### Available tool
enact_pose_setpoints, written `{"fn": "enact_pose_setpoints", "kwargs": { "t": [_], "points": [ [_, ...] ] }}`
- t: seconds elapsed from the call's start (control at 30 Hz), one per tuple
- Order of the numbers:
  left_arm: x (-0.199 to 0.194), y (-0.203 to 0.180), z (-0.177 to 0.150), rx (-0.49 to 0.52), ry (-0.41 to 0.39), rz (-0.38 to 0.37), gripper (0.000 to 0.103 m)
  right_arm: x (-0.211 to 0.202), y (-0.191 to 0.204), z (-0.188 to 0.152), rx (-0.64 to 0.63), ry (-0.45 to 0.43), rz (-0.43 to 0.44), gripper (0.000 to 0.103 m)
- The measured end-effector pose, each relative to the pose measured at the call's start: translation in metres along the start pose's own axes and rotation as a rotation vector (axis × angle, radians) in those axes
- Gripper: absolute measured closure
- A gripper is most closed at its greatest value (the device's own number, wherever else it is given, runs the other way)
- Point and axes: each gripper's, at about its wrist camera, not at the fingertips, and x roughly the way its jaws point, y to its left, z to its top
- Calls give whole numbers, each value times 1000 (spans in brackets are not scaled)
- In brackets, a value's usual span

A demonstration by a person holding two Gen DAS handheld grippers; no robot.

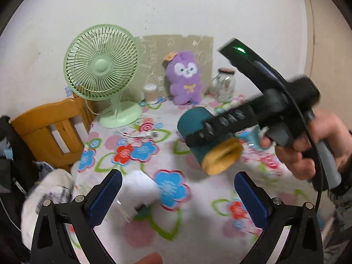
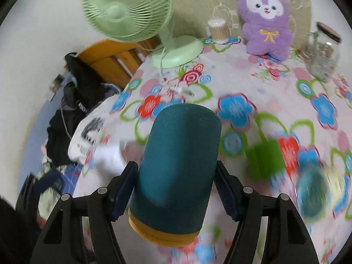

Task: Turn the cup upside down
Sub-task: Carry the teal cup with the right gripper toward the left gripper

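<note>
The cup (image 2: pixel 178 162) is teal with a yellow rim band. My right gripper (image 2: pixel 175 182) is shut on its sides and holds it above the floral tablecloth (image 2: pixel 253 83), base pointing away, rim toward the camera. In the left wrist view the cup (image 1: pixel 198 129) lies tilted in the air, its yellow mouth (image 1: pixel 222 156) facing down and right, with the right gripper's finger (image 1: pixel 220 125) across it. My left gripper (image 1: pixel 177 189) is open and empty, low over the cloth, below and left of the cup.
A green desk fan (image 1: pixel 103 72), a purple plush toy (image 1: pixel 186 77), a cotton-swab tub (image 1: pixel 150 93) and a glass jar (image 1: pixel 224 83) stand at the back. A white object (image 1: pixel 140 189) lies between the left fingers. A blurred teal object (image 2: pixel 312 193) is at right. A wooden chair (image 1: pixel 52 129) stands left.
</note>
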Motion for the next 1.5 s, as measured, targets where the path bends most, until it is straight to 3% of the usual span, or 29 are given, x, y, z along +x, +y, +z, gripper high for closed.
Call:
{"fn": "enact_pose_setpoints", "kwargs": {
  "t": [0.23, 0.5, 0.7, 0.9, 1.1, 1.27, 1.5],
  "points": [
    [-29, -19, -30, -118, 21, -131, 0, -14, -1, -78, 46, 65, 76, 33],
    [-17, -39, -68, -192, 141, -146, 0, 18, -27, -122, 162, 190, 124, 29],
    [-12, -46, -77, -225, 184, -136, 0, 2, -34, -119, 156, 146, 127, 26],
    [-7, -54, -65, -195, 197, -133, 0, -30, -41, -112, 153, 99, 175, 25],
    [-8, -73, -33, -137, 151, -137, 0, -89, -55, -116, 127, -3, 123, 25],
    [5, -89, -13, -145, 134, -124, 0, -114, -69, -130, 111, -48, 55, 21],
    [42, -95, -8, -195, 213, -77, 0, -116, -88, -155, 101, -39, 40, 21]
  ]
}}
